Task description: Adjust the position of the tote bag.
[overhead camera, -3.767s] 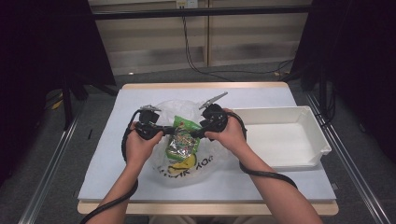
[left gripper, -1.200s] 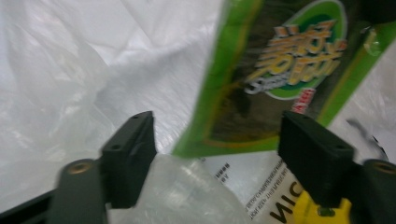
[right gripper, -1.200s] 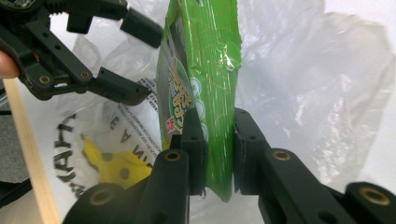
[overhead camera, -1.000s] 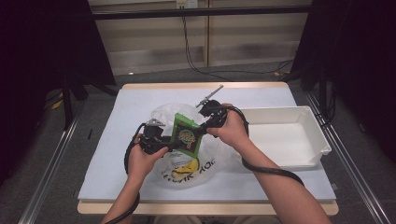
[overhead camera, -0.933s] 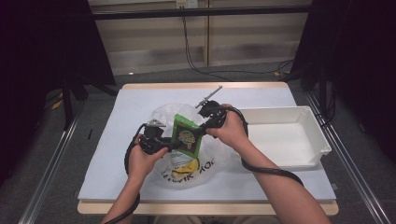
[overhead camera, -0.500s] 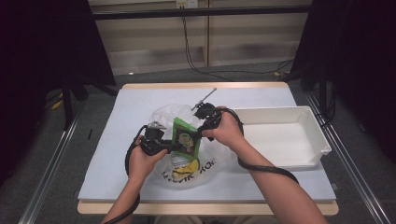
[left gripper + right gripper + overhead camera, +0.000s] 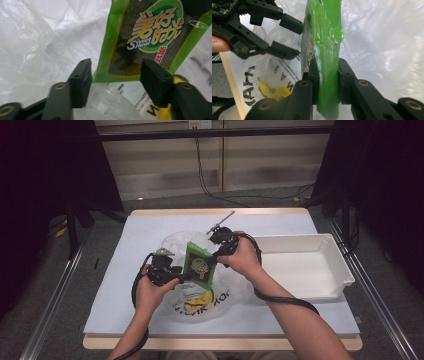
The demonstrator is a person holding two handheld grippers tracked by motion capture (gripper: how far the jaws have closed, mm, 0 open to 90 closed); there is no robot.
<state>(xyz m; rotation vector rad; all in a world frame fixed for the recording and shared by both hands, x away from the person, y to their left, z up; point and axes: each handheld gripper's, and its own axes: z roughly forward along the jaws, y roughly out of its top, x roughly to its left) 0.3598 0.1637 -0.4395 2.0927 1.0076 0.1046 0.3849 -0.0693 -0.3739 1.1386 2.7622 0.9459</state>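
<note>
A green snack packet [image 7: 199,265] stands upright over a clear plastic bag [image 7: 200,302] with black lettering in the middle of the table. My right gripper [image 7: 212,257] is shut on the packet's edge [image 7: 324,37], its pads [image 7: 313,72] pressing both faces; its jaws have just been closing. My left gripper [image 7: 181,276] is open and its jaws have just been opening. The packet's lower edge [image 7: 142,40] sits just past the left gripper [image 7: 115,80] tips without touching the pads. The right gripper view shows the left gripper [image 7: 295,40] beside the packet's printed face.
A white tray [image 7: 335,265] stands at the right of the white table cover [image 7: 125,270]. Crumpled bag film [image 7: 37,45] spreads under and behind the packet. The table's wooden front edge [image 7: 225,342] is near the forearms.
The packet, lying in the bag between both grippers earlier, now stands upright in the right gripper and has shifted slightly left. The left gripper's jaws have spread apart off the packet.
</note>
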